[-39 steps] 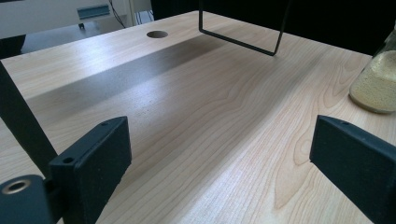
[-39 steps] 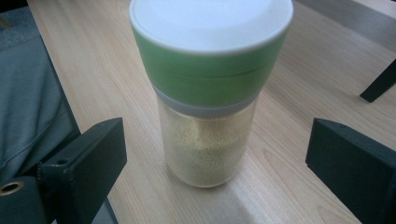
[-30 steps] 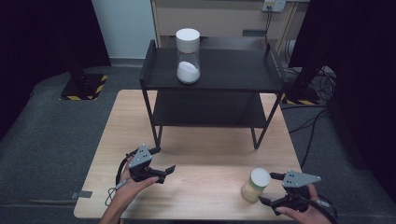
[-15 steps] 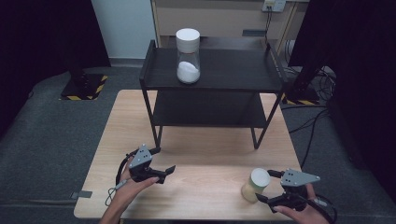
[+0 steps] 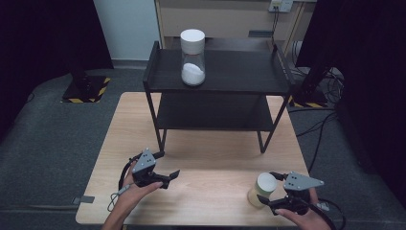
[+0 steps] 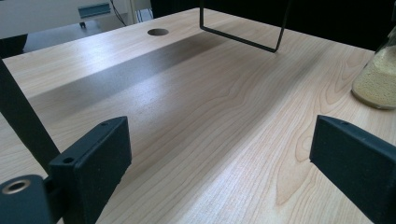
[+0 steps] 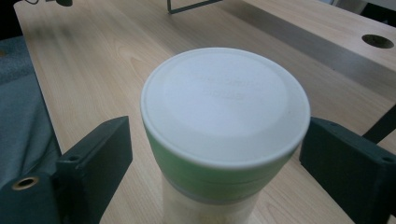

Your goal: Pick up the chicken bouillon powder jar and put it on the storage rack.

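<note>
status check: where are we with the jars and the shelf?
Looks done: one jar with white powder stands on the top tier of the black shelf. In hand: the right gripper has its open jaws either side of the yellow-filled jar on the table, not clamped. Probably left: close, lift, place it. The left gripper is open over bare wood.
</note>
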{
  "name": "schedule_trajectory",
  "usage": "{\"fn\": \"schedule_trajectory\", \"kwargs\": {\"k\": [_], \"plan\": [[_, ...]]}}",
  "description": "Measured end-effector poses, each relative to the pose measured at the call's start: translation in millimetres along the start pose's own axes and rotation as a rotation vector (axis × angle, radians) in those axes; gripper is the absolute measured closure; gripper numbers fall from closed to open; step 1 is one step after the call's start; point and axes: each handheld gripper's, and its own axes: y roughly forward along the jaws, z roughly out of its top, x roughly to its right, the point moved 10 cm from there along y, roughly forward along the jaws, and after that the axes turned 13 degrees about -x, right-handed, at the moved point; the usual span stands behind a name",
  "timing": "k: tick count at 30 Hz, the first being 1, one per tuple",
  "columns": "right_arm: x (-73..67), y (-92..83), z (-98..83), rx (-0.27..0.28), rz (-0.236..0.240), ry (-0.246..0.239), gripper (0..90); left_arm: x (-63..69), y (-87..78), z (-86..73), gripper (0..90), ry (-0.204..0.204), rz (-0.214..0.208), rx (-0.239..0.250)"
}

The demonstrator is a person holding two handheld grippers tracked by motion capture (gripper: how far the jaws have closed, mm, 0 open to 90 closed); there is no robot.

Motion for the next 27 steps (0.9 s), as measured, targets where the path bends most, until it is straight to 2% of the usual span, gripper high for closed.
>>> {"fn": "schedule_trajectory", "kwargs": {"k": [8,27], "plan": [[-0.9,1.3,1.1,0.004,0.000,-0.010,23.7,0.4,0.4,0.1,4.2,0.000,-0.001,-0.002],[-1.0,4.2,-0.3,0.010,0.007,0.007,31.6,0.6,0.0,0.7,4.1,0.005,-0.005,0.000]]}}
